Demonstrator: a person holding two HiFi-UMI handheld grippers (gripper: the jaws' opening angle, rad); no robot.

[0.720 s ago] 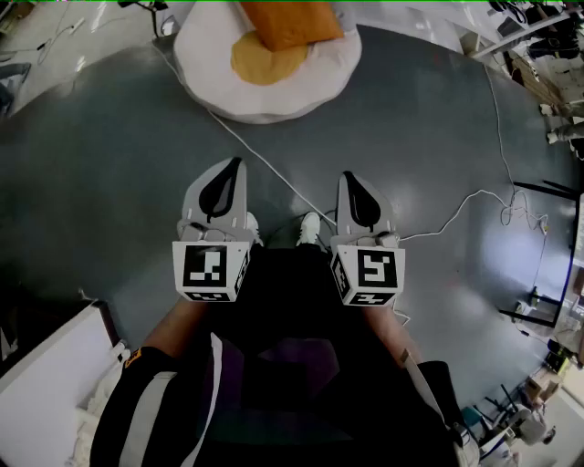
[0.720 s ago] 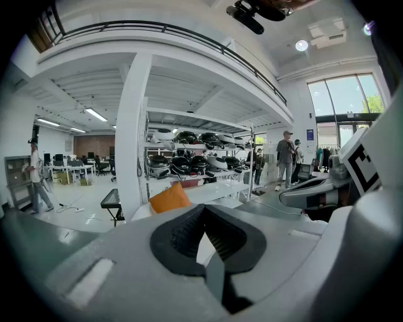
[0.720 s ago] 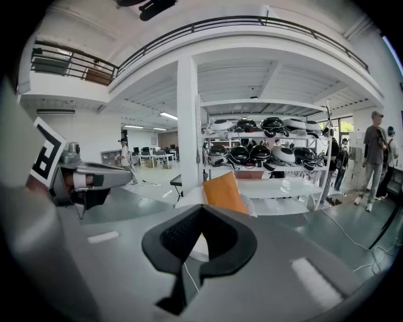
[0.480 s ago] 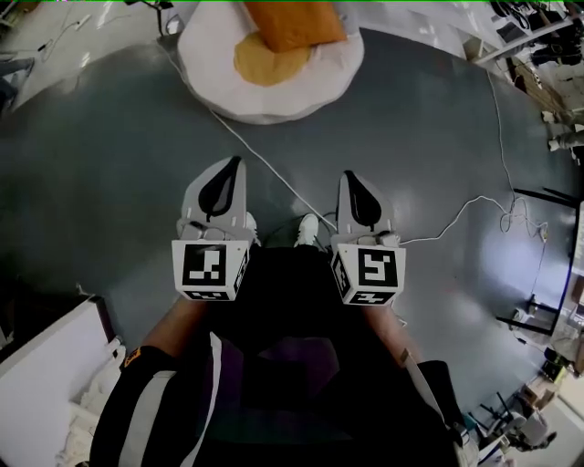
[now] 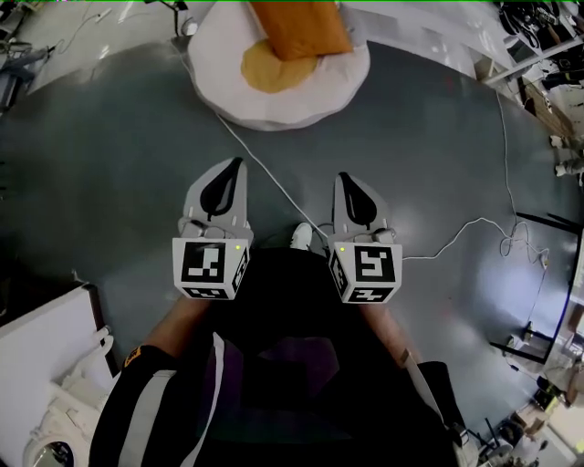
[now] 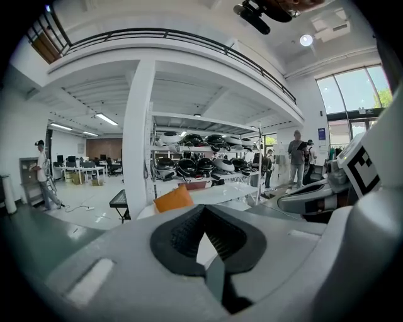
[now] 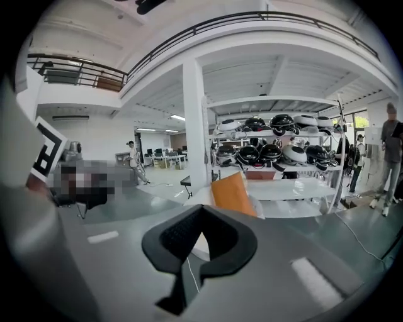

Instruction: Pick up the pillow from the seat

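Note:
An orange pillow (image 5: pixel 297 27) leans upright at the back of a round white seat (image 5: pixel 228 91) with a yellow middle, on the grey floor at the top of the head view. My left gripper (image 5: pixel 234 164) and right gripper (image 5: pixel 346 179) are held side by side in front of the person's body, well short of the seat, both shut and holding nothing. In the left gripper view the pillow (image 6: pixel 173 199) shows beyond the shut left gripper (image 6: pixel 204 209). The right gripper view has the pillow (image 7: pixel 233 194) just above the shut right gripper (image 7: pixel 201 210).
A white cable (image 5: pixel 265 169) runs across the floor from the seat past the person's shoe (image 5: pixel 301 237); another cable (image 5: pixel 474 219) lies at the right. Shelves of helmets (image 6: pixel 189 166) stand behind the seat, a pillar (image 7: pixel 195 132) beside them. People stand far off (image 6: pixel 296 157). White furniture (image 5: pixel 46 356) sits lower left.
In the head view the seat and pillow have slid a little down and right, slightly nearer. The white furniture at lower left has slipped downward. Both grippers keep their places, still shut.

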